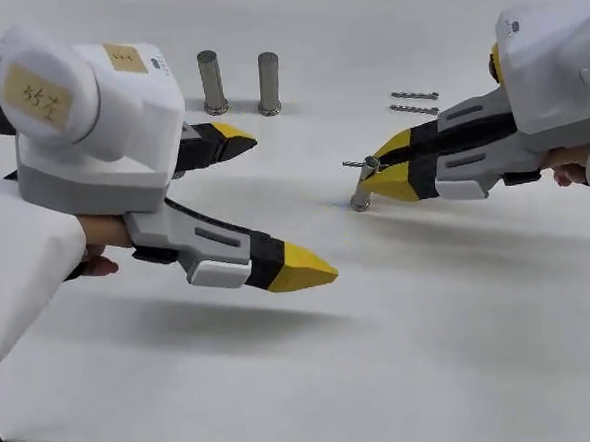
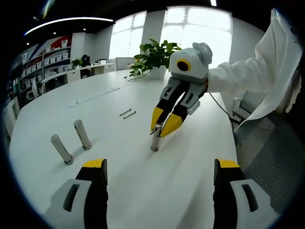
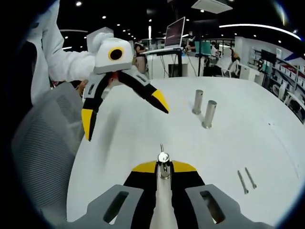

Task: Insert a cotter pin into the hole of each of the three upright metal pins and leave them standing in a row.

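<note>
Looks like an open-plan office with a lab-ish side: the left gripper view has big bright windows (image 2: pixel 188 26) along the top, a potted plant (image 2: pixel 155 55) in front of them, and shelves (image 2: pixel 50 59) packed with bins at the upper left. A mesh office chair (image 2: pixel 271 162) sits at its lower right, and the right gripper view shows a monitor (image 3: pixel 175 32) at top centre under ceiling spotlights (image 3: pixel 78 4), behind a big white table (image 3: pixel 248 143).

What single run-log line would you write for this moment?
right gripper: shut on tilted metal pin, cotter pin at its top | left gripper: open | two pins upright | two cotter pins loose
</note>
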{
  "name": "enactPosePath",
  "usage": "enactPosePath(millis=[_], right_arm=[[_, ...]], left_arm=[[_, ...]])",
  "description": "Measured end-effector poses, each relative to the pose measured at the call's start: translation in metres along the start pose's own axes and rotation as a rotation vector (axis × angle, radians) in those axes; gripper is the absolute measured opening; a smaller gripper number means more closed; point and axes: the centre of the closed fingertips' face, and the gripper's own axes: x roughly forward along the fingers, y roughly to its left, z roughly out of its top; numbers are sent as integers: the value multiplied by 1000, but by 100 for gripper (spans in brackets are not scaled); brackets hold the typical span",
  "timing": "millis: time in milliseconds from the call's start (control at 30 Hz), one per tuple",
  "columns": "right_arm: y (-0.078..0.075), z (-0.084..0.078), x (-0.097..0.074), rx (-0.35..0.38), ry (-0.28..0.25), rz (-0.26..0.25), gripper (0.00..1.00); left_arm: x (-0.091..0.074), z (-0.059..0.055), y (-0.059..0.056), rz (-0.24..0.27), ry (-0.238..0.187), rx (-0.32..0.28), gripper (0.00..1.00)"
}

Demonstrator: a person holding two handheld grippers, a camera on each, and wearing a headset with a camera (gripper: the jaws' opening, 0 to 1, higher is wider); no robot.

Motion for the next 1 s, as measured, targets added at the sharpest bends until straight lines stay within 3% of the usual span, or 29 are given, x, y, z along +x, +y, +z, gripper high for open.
enactPosePath(millis=[233, 333, 700, 1000], right_arm=[[1, -1, 2, 11, 6, 2, 5], [1, -1, 2, 9, 6, 4, 5], [-2, 4, 9, -10, 3, -6, 3], [-12, 28, 28, -45, -32, -12, 3]], left_arm=[[-4, -6, 2, 4, 1, -18, 91], [-6, -10, 7, 27, 13, -20, 91], [-26, -19, 22, 61, -6, -46, 90], [-37, -23, 33, 95, -21, -57, 89]])
